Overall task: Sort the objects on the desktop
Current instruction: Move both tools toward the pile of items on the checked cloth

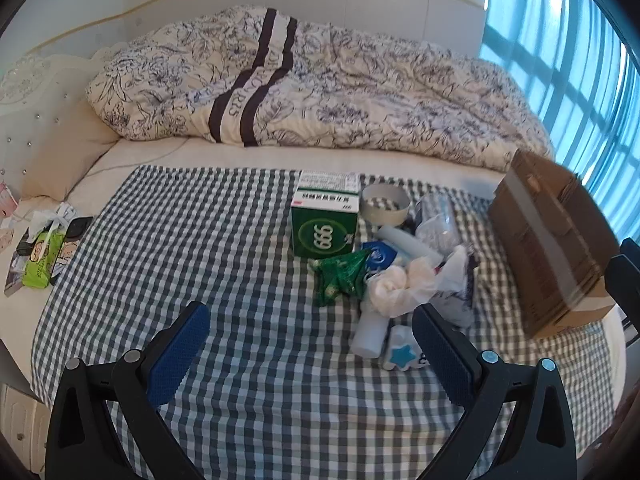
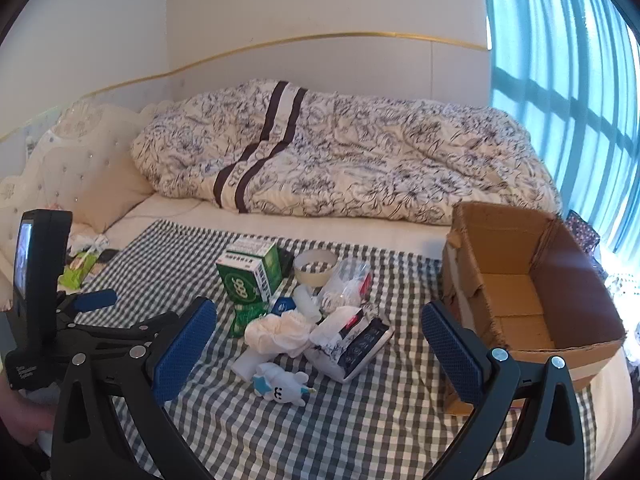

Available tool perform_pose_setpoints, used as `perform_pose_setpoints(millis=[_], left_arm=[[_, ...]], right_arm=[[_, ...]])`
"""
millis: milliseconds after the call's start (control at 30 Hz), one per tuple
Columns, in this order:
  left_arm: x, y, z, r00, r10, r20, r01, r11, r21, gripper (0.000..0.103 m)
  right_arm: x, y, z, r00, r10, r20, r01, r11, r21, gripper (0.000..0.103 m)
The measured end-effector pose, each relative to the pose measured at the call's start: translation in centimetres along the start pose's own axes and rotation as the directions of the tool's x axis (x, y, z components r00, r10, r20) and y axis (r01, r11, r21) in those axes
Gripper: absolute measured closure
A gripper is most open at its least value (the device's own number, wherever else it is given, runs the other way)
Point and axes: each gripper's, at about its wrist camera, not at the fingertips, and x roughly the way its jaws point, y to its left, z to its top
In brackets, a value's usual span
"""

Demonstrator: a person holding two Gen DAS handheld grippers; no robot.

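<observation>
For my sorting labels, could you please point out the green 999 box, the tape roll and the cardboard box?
green 999 box [image 1: 324, 236], left wrist view, front face.
tape roll [image 1: 385, 213], left wrist view, outer wall.
cardboard box [image 2: 472, 276], right wrist view, left wall.

You've got a bed [image 2: 360, 236] under it all, cream sheet, checked cloth [image 1: 200, 248] spread on the near half. Rumpled floral duvet [image 1: 320, 92] with a dark striped band fills the upper middle of both views. Tufted cream headboard [image 2: 76, 160] and a beige pillow [image 1: 60, 160] sit at left. Far left edge: green wipes pack [image 1: 42, 264] among small clutter, a dark phone-like thing just beside it. White wall with gold trim [image 2: 320, 38] up top. Blue-lit curtained window [image 2: 560, 80] fills the upper right.
</observation>
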Motion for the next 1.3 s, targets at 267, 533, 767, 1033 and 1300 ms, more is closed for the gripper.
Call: perform_pose_setpoints(millis=[267,533,767,1033,1300], left_arm=[[3.9,0.0,-1.1,0.997,-0.009,-0.078,0.011,1.000,0.020,0.000],[6.9,-0.6,-2.4,0.991,-0.013,-0.136,0.023,0.997,0.075,0.000],[9.4,-1.5,-3.6,0.981,-0.045,-0.189,0.073,0.987,0.142,0.000],[11.8,-2.3,-3.8,0.963,-0.132,-0.233,0.171,0.973,0.156,0.000],[14.2,-3.0,-3.6,0.967,-0.145,-0.210,0.177,0.974,0.143,0.002]], right_arm=[[3.6,-0.1,-2.2,0.996,0.032,-0.084,-0.032,0.999,0.005,0.000],[6.8,-0.1,-4.7,0.985,0.044,-0.167,-0.046,0.999,-0.007,0.000],[9.4,-0.5,-7.0,0.957,0.125,-0.263,-0.123,0.992,0.027,0.000],[10.9,-1.3,-8.3,0.943,0.132,-0.307,-0.126,0.991,0.040,0.000],[12.4,-1.7,-8.9,0.930,0.150,-0.334,-0.136,0.989,0.064,0.000]])
